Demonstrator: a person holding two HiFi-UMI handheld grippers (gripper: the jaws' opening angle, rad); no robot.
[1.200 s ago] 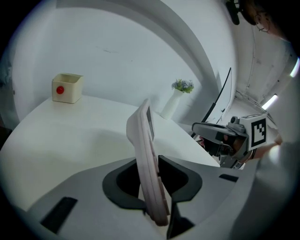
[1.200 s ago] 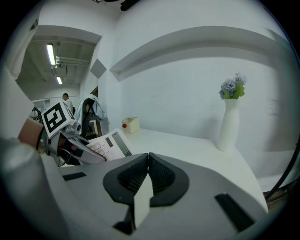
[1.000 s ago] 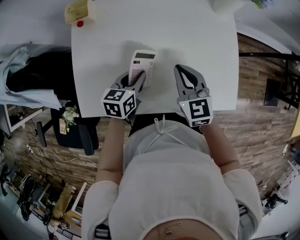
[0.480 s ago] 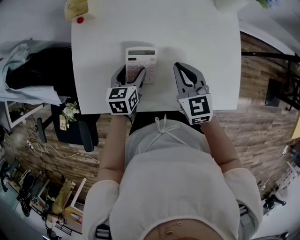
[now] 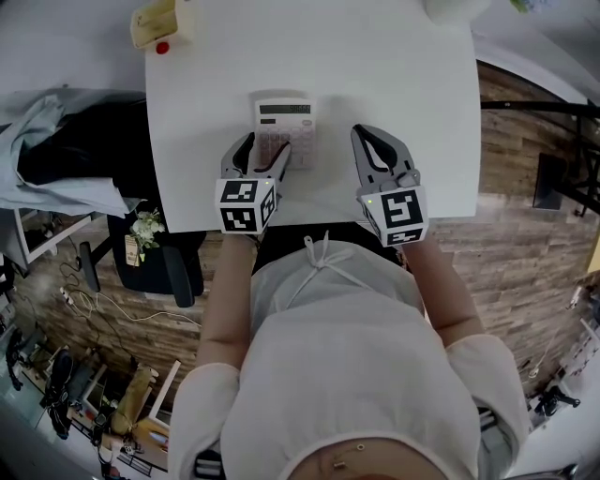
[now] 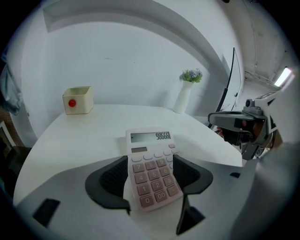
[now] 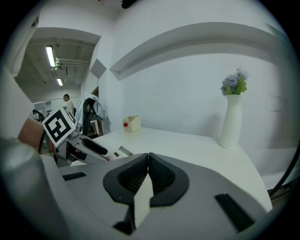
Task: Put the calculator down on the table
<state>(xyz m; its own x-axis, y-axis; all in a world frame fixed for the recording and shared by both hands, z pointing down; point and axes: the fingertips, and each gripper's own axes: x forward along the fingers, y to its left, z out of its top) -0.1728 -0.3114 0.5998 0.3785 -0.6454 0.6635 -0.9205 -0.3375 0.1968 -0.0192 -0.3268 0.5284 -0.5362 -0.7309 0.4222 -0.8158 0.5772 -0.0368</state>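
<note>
The pink-and-white calculator (image 5: 285, 129) lies flat on the white table (image 5: 394, 75) near its front edge, keys up, display lit. My left gripper (image 5: 266, 150) straddles its near end, and its jaws are opening. In the left gripper view the calculator (image 6: 152, 171) sits between the two dark pads (image 6: 108, 178), which stand off its sides. My right gripper (image 5: 364, 139) rests just to the calculator's right, over the table. In the right gripper view its pads (image 7: 136, 174) meet with nothing between them.
A cream box with a red dot (image 5: 159, 23) stands at the table's far left corner. A white vase with flowers (image 6: 183, 96) stands at the far right. A chair draped with clothes (image 5: 66, 155) stands left of the table. The wooden floor (image 5: 525, 234) is to the right.
The calculator, tilted in the left gripper a second ago, now lies flat and square on the table. The left jaws have spread apart. The right gripper has stayed put.
</note>
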